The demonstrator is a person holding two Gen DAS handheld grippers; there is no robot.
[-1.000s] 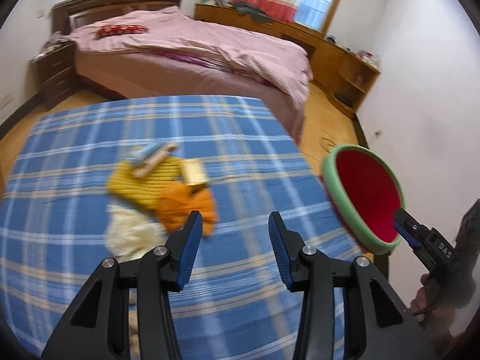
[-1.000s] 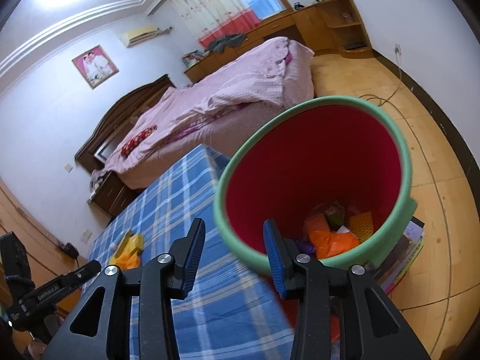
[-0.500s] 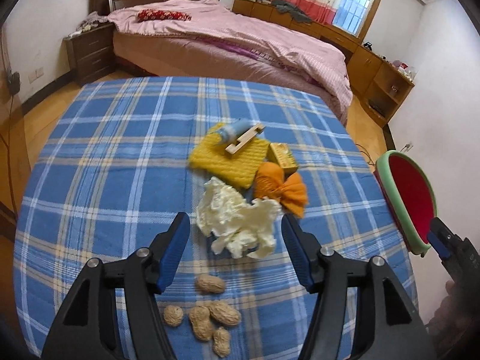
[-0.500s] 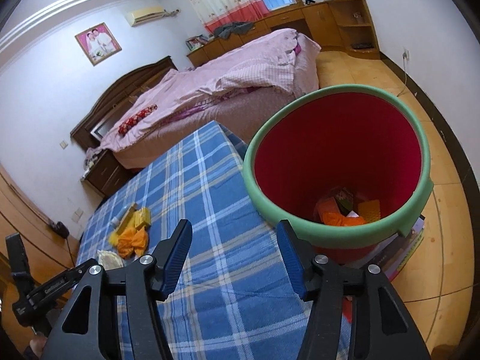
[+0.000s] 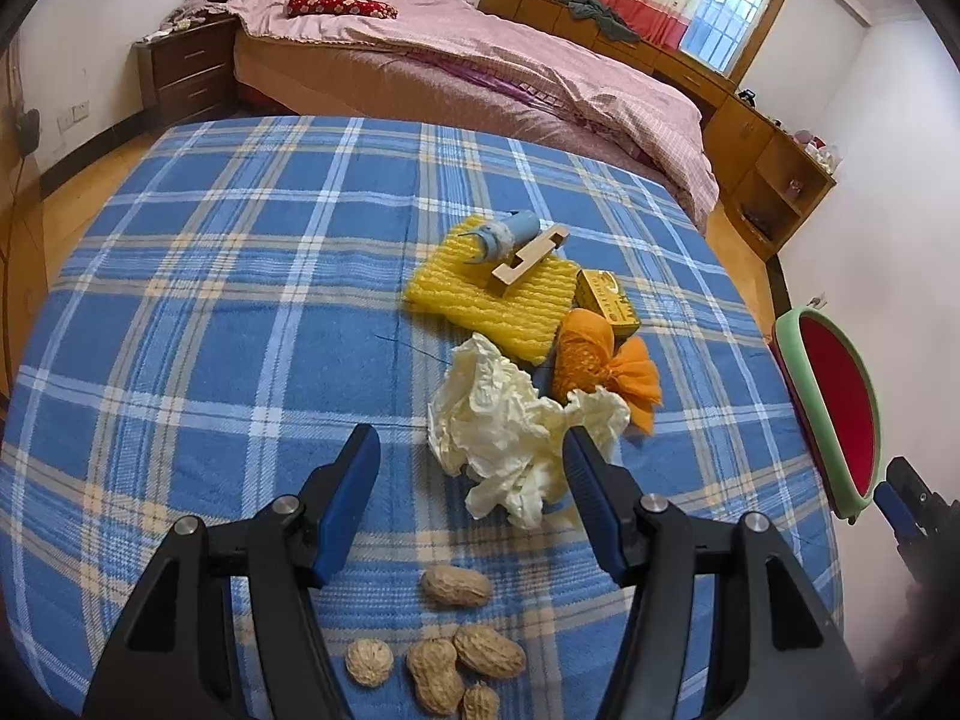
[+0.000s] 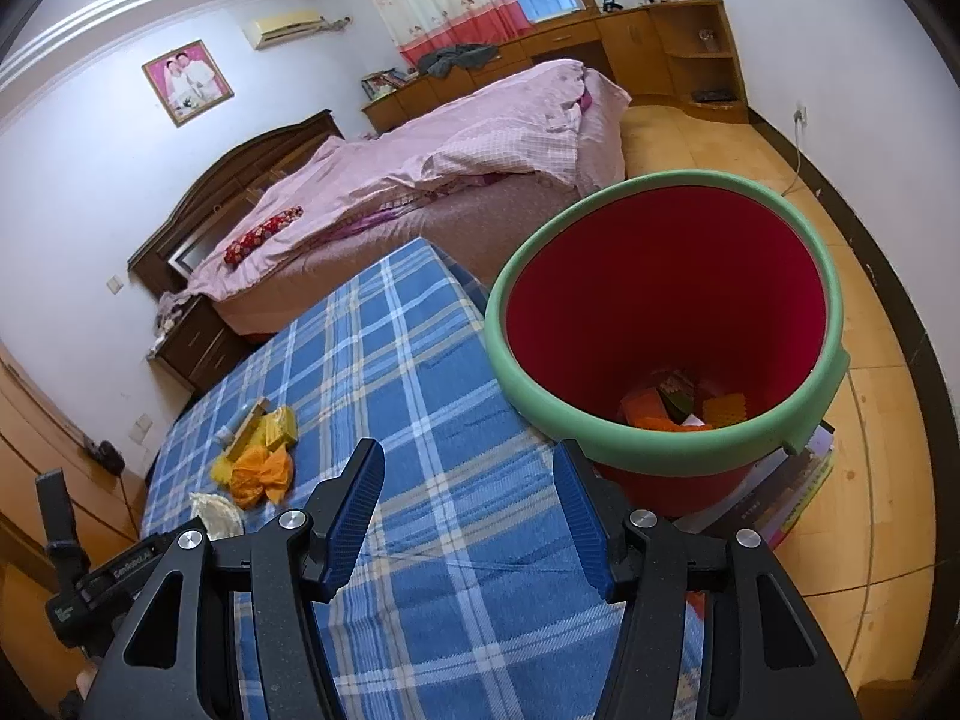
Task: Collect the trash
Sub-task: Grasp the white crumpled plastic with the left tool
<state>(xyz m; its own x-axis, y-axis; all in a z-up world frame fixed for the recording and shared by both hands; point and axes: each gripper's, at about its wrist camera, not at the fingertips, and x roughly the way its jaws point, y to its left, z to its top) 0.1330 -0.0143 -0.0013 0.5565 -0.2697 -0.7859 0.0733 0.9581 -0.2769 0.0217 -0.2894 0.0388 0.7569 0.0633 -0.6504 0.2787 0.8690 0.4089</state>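
Observation:
My left gripper (image 5: 471, 450) hangs open over the blue checked tablecloth (image 5: 240, 300). A crumpled white paper (image 5: 510, 438) lies between its fingertips, close to the right finger, and the pads do not press it. Behind the paper are an orange net (image 5: 594, 360), a yellow foam pad (image 5: 498, 294) with a blue tube (image 5: 507, 231) and a wooden piece (image 5: 531, 252) on it, and a small yellow box (image 5: 606, 300). Peanuts (image 5: 456, 588) lie under the gripper. My right gripper (image 6: 471, 480) is open and empty above the table's edge, beside the red bin (image 6: 660, 450) with its green rim, which holds trash (image 6: 678, 414).
The bin stands on the wooden floor (image 6: 870, 360) off the table's right side, next to a stack of books (image 6: 792, 492). A pink-covered bed (image 5: 480, 60) and a dark nightstand (image 5: 186, 72) stand beyond the table. A walnut (image 5: 369, 660) lies near the peanuts.
My left gripper has come down and in toward the trash pile, so the white paper now sits between its fingers. Both grippers' jaws stand wider. The right gripper has shifted from the bin toward the table.

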